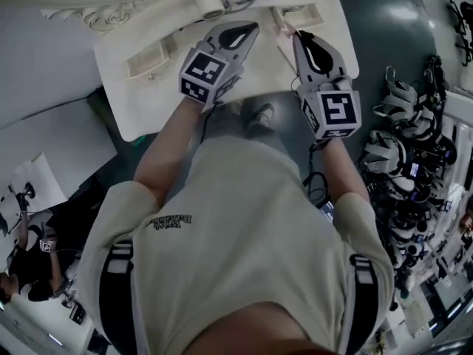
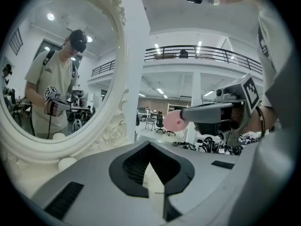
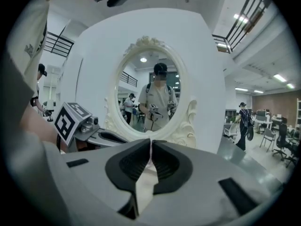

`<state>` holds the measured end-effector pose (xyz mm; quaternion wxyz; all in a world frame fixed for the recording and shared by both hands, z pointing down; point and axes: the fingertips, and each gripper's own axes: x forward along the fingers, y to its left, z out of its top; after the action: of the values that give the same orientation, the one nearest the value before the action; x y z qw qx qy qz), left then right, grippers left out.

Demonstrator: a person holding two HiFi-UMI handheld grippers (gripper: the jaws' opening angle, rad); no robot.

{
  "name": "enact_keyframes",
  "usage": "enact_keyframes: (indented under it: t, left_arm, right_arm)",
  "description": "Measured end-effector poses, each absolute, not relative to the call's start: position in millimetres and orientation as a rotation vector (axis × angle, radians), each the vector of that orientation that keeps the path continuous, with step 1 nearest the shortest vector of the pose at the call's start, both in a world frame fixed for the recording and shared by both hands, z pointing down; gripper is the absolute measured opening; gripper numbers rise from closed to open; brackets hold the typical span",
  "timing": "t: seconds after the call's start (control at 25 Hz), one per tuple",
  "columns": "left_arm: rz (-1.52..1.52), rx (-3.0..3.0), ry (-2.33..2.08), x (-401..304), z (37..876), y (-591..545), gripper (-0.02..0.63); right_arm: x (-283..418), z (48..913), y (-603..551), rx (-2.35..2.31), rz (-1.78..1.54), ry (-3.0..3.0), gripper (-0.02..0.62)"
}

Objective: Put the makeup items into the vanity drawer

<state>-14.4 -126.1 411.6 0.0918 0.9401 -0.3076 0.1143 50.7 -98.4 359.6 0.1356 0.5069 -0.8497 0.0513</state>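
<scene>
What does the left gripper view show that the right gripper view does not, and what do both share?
Only the left gripper view: the right gripper seen from the side, shut on a pink round item at its tip. Only the right gripper view: the left gripper low at the left, the whole oval mirror face on, and a passer-by at the right. Both: the mirror's ornate white frame, the person's reflection in it, and that view's own jaws together.

A big lab hall is showing here.
Lights (image 3: 282,78) are shining over chairs (image 2: 160,123), a railing (image 2: 202,52) is running up high, and gear (image 1: 403,154) is lying in heaps.
</scene>
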Motion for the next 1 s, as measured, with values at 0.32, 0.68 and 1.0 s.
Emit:
enact_keyframes:
  t: [0.32,0.68,1.0]
  left_arm:
    - [0.195,2.892,-0.840,5,344,-87,0.006]
    - [0.137,2.949,-0.825,0,291,-43,0.006]
    - [0.129,2.983,-0.782,-4,288,-14,0.006]
  right_arm:
    - [74,282,-52,1.590,0.041,-2.611,0.014]
    - [93,252,-3,1.693,0.143,-2.687,0.014]
    - [96,252,26,1.720,0.166,-2.700,0.014]
